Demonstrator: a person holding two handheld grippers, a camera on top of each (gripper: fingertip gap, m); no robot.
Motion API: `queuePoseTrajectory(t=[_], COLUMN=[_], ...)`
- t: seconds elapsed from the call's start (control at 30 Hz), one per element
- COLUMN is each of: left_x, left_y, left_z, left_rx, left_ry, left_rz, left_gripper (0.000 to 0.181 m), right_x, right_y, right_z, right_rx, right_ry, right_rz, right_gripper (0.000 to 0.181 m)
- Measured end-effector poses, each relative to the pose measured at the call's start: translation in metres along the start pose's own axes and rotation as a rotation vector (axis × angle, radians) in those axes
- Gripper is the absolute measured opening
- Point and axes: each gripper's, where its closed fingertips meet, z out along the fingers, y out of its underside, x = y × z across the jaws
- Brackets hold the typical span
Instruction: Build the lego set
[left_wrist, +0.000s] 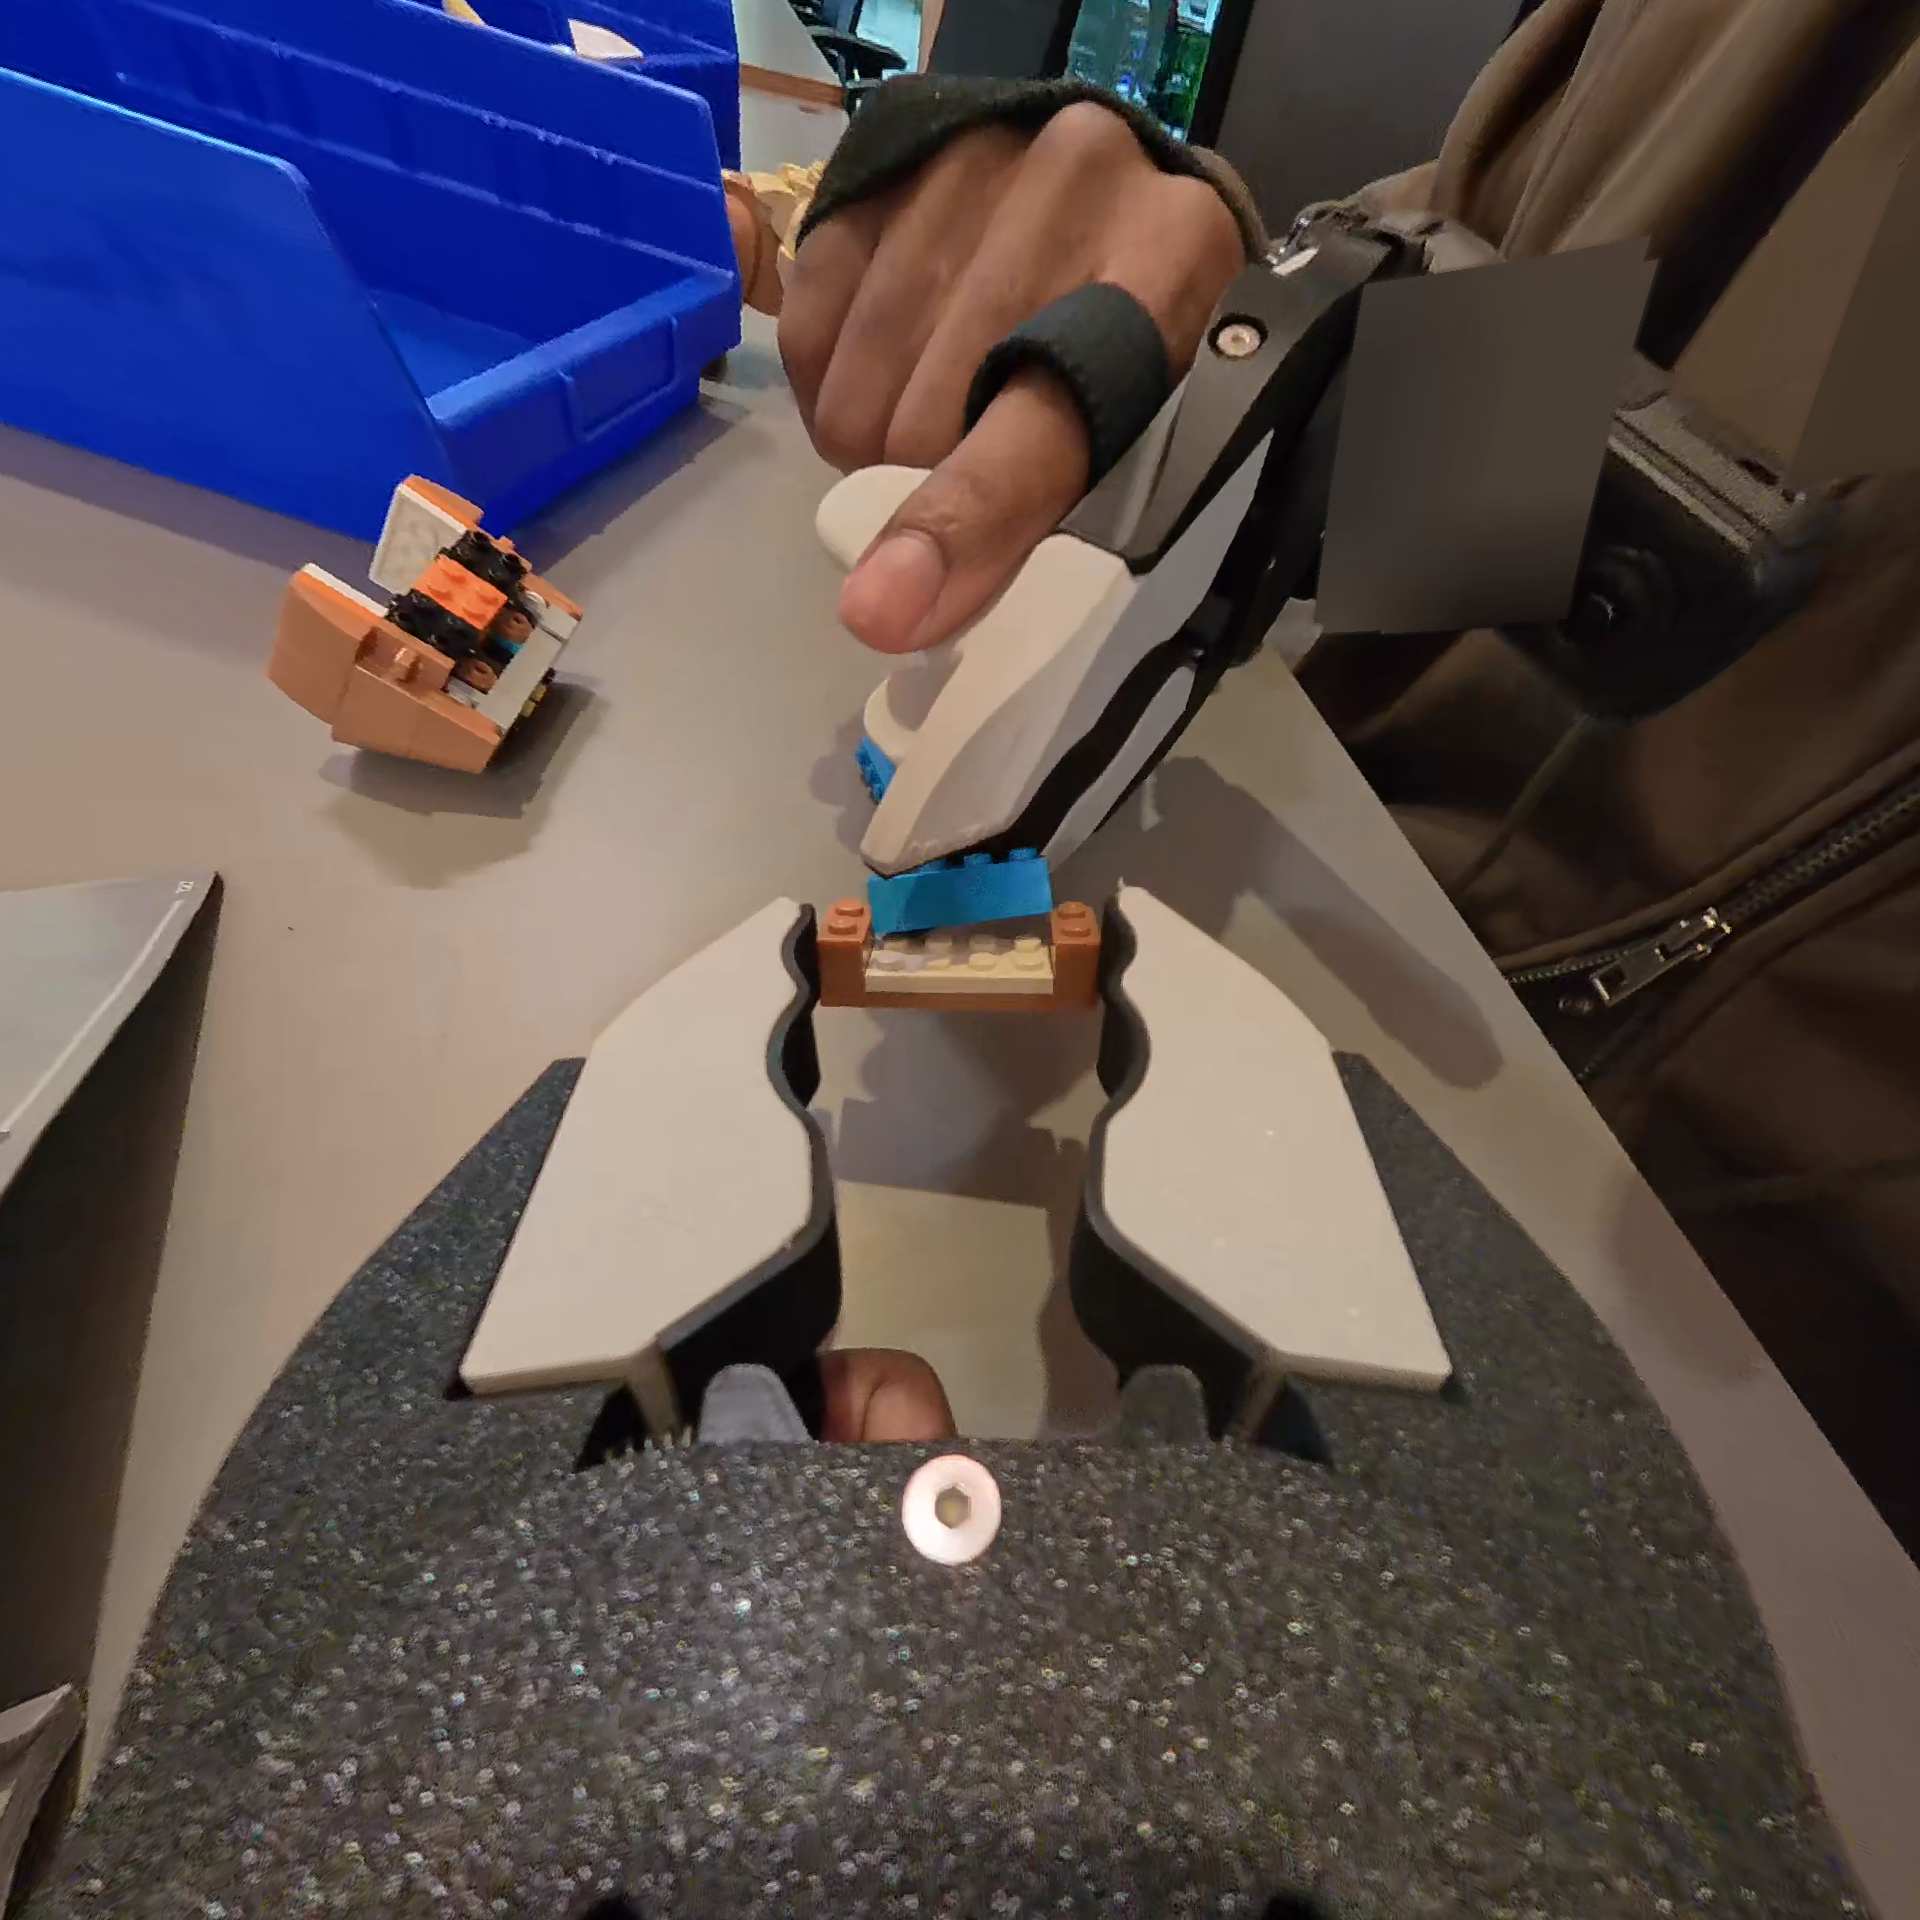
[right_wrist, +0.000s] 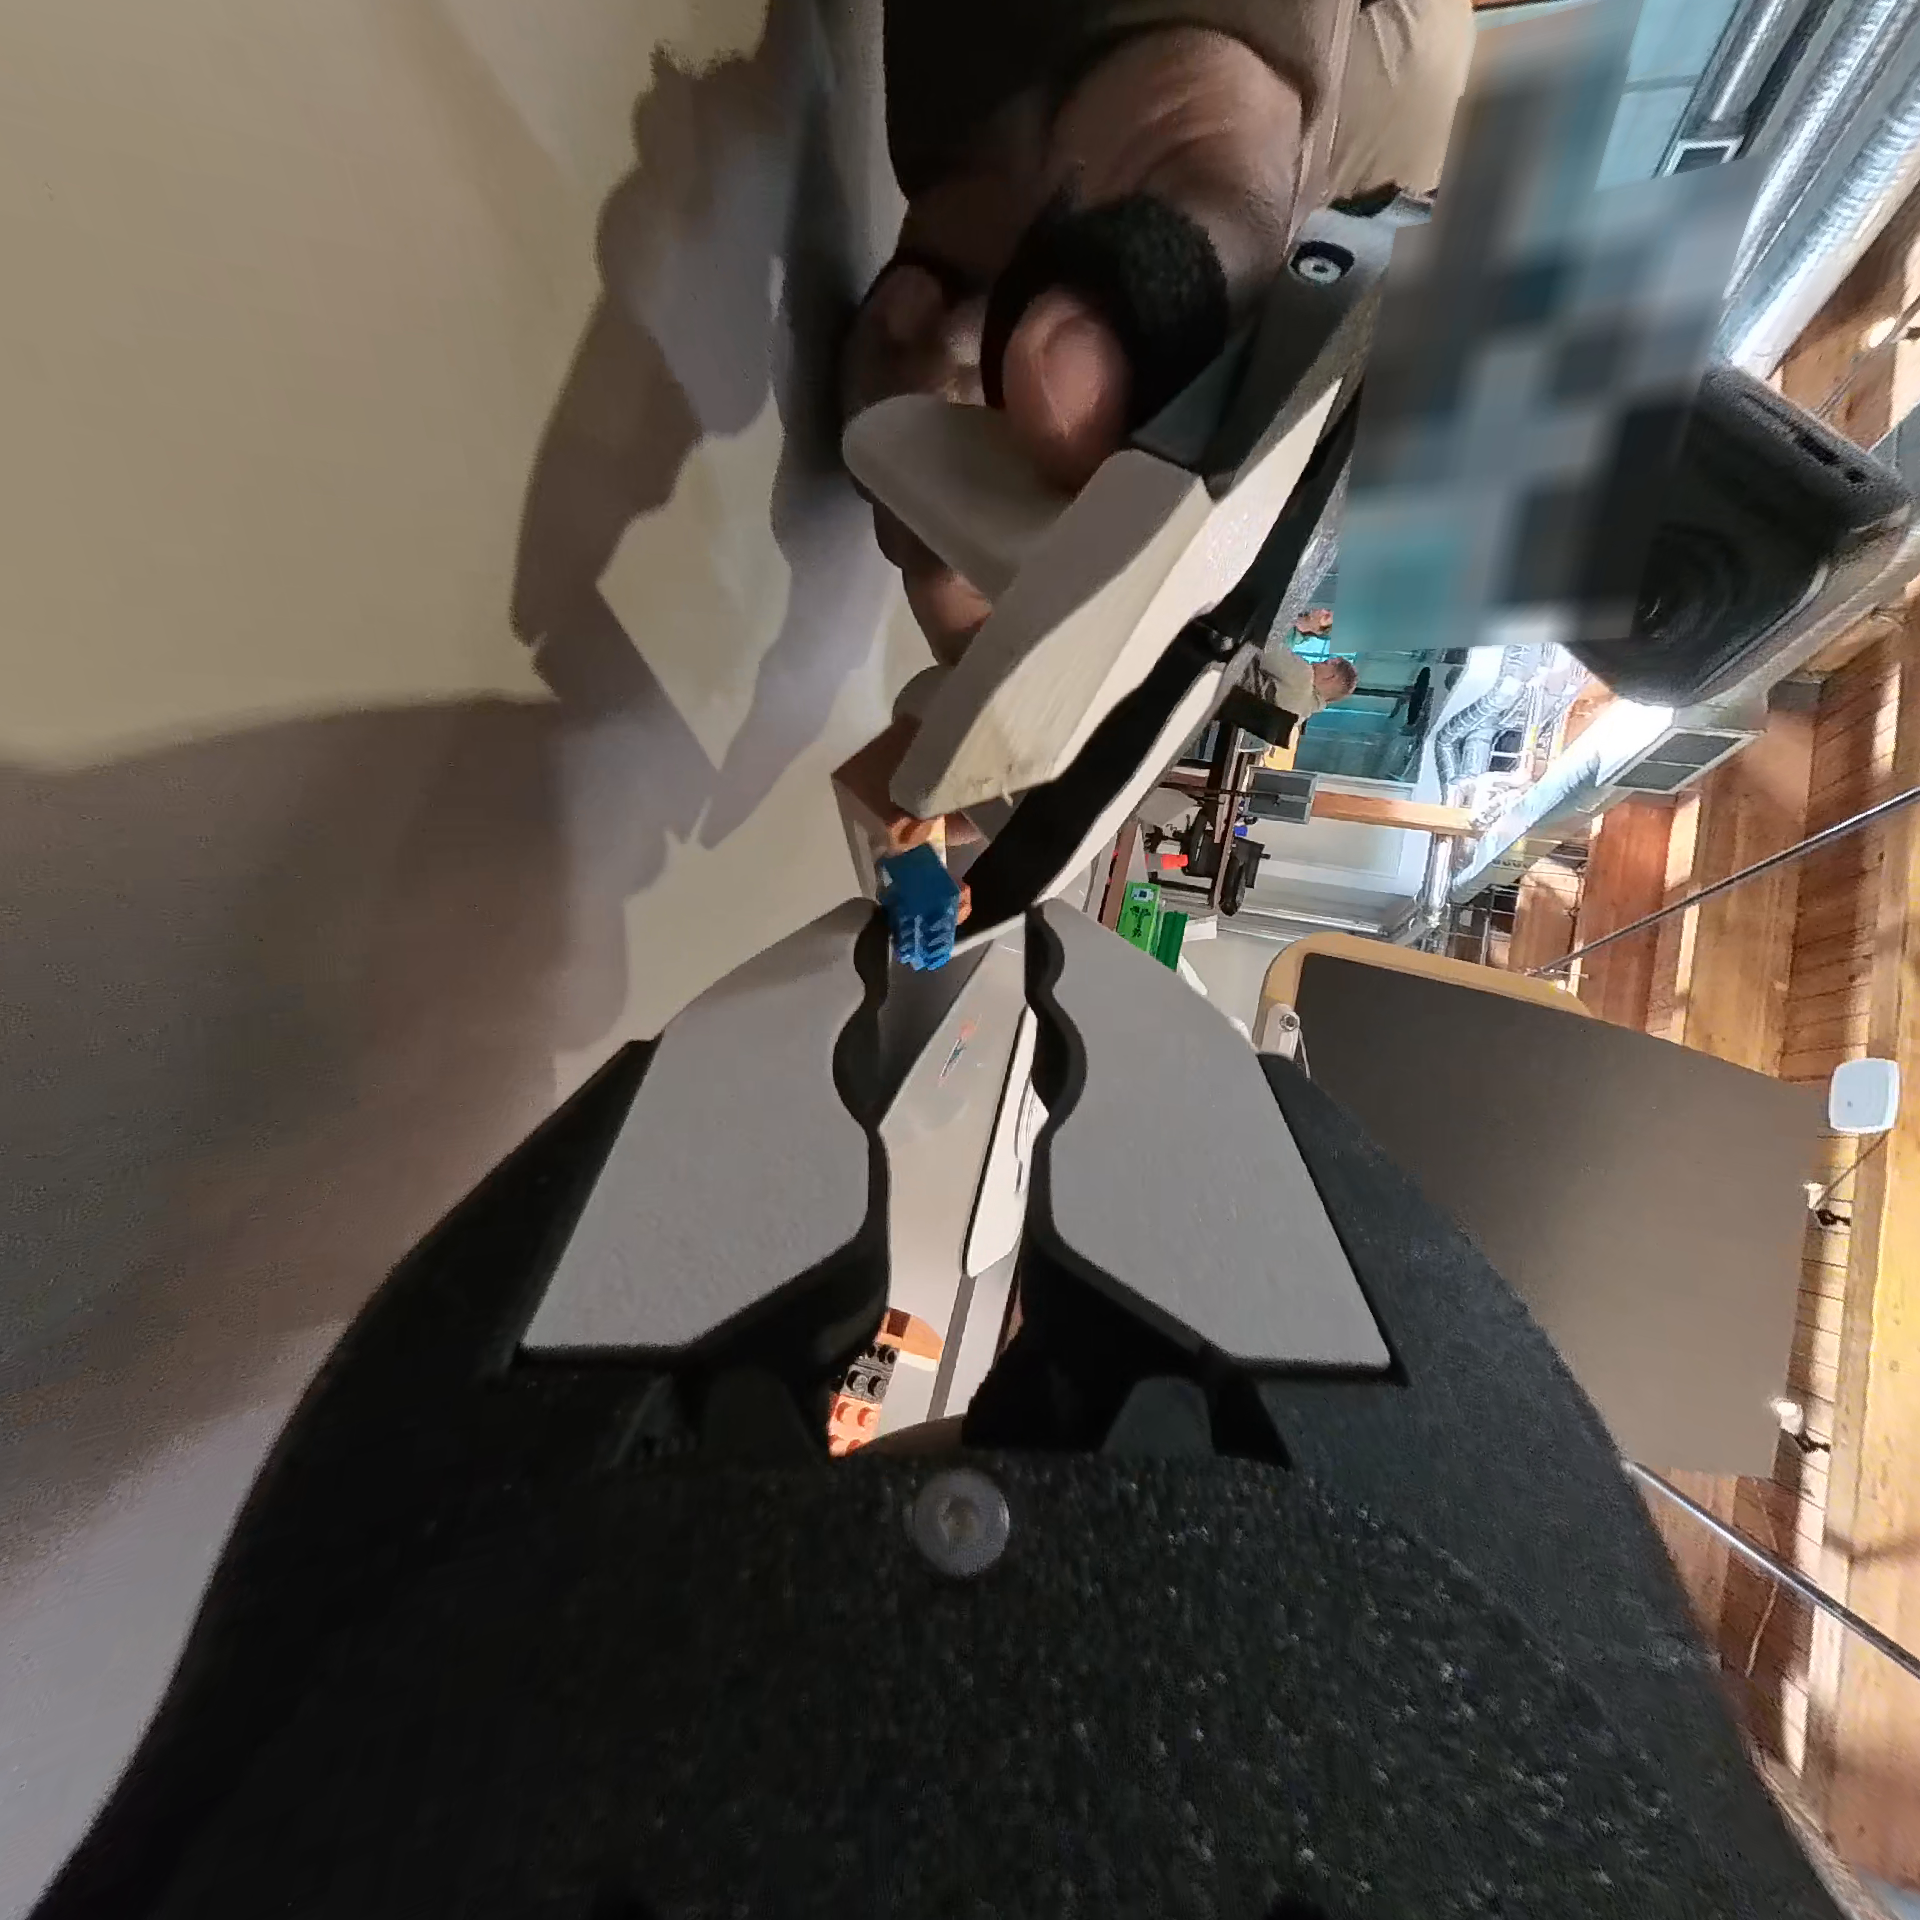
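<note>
My left gripper (left_wrist: 961, 912) is shut on a small brown Lego piece (left_wrist: 956, 1000) with a tan plate (left_wrist: 966, 961) set in its top, held just above the grey table (left_wrist: 644, 852). My right gripper (left_wrist: 904, 821) comes down from above, with a hand on it, shut on a blue brick (left_wrist: 951, 902). The blue brick sits tilted on the tan plate, between the brown end studs. In the right wrist view the blue brick (right_wrist: 920, 914) lies at my right gripper's (right_wrist: 951, 920) tips, with the left gripper's finger (right_wrist: 1039, 675) just beyond.
Blue storage bins (left_wrist: 364, 260) stand at the back left. A partly built brown, orange and black Lego model (left_wrist: 426, 623) lies on its side before them. A grey booklet (left_wrist: 94, 987) is at the left. The table edge (left_wrist: 1455, 935) and a person's jacket are at the right. Left and right tips are no more than a few centimetres apart.
</note>
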Motion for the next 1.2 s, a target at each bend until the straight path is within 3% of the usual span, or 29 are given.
queuePoseTrajectory(t=[0.4, 0.73, 0.9, 1.2], left_x=[-0.003, -0.013, -0.014, -0.008], left_y=[-0.007, 0.046, 0.059, 0.062], left_z=[0.001, 0.013, 0.008, 0.007], left_rx=[0.042, -0.347, -0.432, -0.438], left_ry=[-0.031, -0.148, -0.162, -0.129], left_rz=[-0.009, 0.087, 0.123, 0.152], left_gripper=[0.052, 0.052, 0.053, 0.057], right_x=[0.003, -0.039, -0.047, -0.047], right_y=[0.008, 0.002, 0.003, 0.007], right_z=[0.001, 0.016, 0.018, 0.017], right_rx=[-0.041, -0.027, -0.027, -0.024], right_ry=[-0.02, -0.139, -0.165, -0.172], right_rz=[0.013, -0.032, -0.03, 0.009], right_gripper=[0.028, 0.024, 0.021, 0.021])
